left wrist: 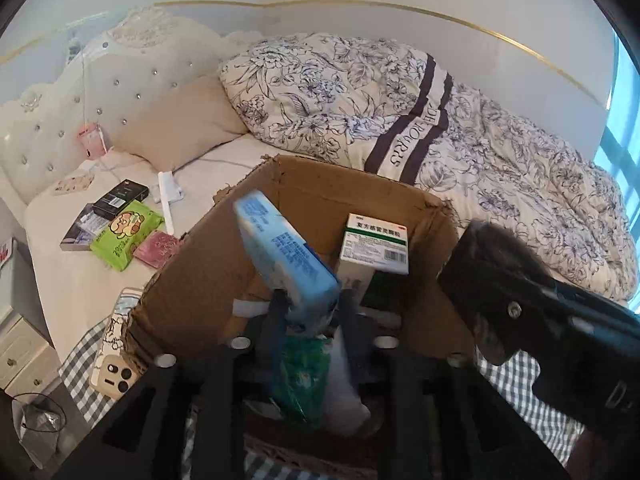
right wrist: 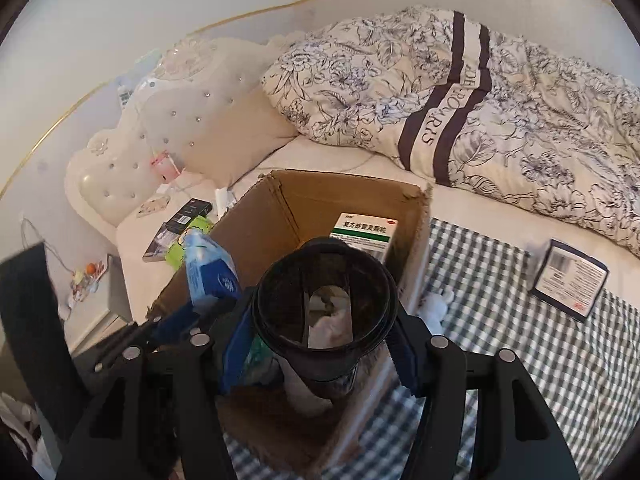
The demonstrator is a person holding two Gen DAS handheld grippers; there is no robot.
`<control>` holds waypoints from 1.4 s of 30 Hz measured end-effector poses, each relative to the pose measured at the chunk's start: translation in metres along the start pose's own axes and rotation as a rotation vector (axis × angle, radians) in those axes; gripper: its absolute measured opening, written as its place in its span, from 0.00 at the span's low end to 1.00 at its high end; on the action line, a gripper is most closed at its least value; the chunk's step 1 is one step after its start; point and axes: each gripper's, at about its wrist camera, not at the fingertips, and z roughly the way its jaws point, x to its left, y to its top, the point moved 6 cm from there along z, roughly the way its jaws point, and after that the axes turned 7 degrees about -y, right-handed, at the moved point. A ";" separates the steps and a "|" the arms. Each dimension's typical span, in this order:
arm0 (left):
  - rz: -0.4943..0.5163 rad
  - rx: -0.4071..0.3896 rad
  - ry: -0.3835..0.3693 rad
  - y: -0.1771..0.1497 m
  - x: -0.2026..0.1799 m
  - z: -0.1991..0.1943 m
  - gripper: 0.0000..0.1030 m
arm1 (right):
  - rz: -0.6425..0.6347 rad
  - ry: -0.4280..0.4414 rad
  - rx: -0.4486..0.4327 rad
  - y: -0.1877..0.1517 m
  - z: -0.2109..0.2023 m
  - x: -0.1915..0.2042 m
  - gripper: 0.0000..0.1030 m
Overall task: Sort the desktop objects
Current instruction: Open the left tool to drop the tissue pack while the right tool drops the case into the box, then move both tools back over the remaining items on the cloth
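Blue pack (left wrist: 280, 248) motion-blurred

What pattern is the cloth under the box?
Grey-and-white check cloth, clearest in the right wrist view beside the box.

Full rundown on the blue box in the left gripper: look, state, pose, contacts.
The blue box is a flat, light-blue and white carton, seemingly cardboard, with printed text on its face and a darker blue end bearing a round logo in the right wrist view. It looks closed and intact, slightly motion-blurred. The left gripper is shut on its lower end, holding it tilted and raised over the open cardboard box. Only the fingers visibly touch it; the white-and-green medicine box inside stands apart.
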 end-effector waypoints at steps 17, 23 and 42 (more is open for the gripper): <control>0.030 -0.050 -0.002 -0.002 -0.061 0.002 0.96 | 0.093 -0.164 -0.079 0.012 -0.042 -0.088 0.78; 0.063 -0.032 -0.028 -0.008 -0.104 0.000 0.96 | 0.142 -0.199 -0.081 0.003 -0.061 -0.136 0.78; 0.269 0.035 -0.050 -0.073 -0.227 0.064 0.96 | 0.334 -0.289 -0.004 -0.059 -0.063 -0.287 0.78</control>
